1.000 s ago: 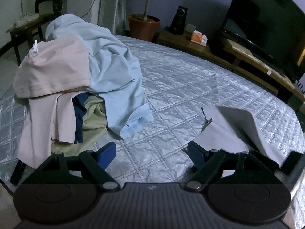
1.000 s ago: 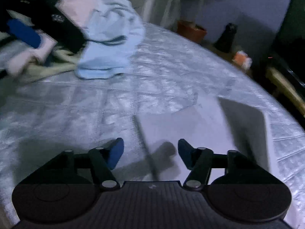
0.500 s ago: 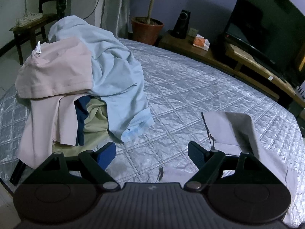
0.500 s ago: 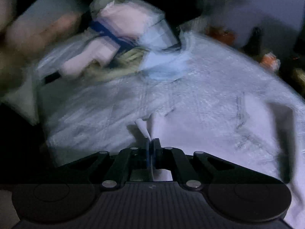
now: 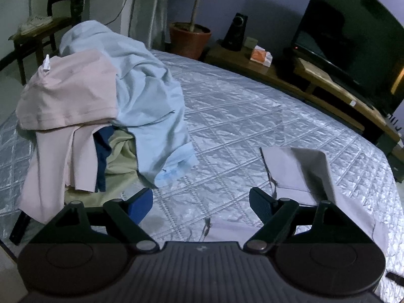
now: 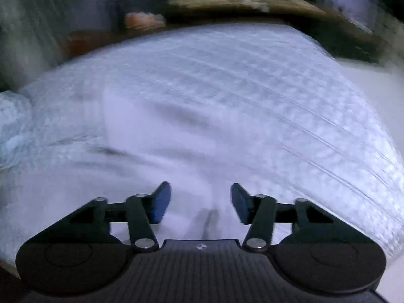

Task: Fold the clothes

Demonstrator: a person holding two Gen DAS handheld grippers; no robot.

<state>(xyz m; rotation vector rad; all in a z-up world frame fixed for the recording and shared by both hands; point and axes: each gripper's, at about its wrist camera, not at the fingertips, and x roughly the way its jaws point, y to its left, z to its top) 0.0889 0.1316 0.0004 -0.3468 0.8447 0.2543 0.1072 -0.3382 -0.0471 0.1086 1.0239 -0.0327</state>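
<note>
On the quilted bed [image 5: 240,116], a pile of clothes [image 5: 106,106] sits at the left, the left gripper [image 5: 200,203] hangs spread wide and empty, the partly folded grey garment [image 5: 295,169] lies to its right, and the right gripper [image 6: 200,202] gapes empty over it.

I am looking at a grey garment [image 5: 298,174] lying on the quilted bed cover, partly folded, with one flap doubled over so its far edge is standing up in a soft ridge and loose threads are trailing at its near corner. In my right wrist view it [image 6: 176,136] is showing only as a pale blurred sheet. To the left a heap is waiting: a light blue garment [image 5: 146,96] is draping over a pink one [image 5: 73,93], with navy [image 5: 102,156] and olive [image 5: 121,156] pieces underneath.
</note>
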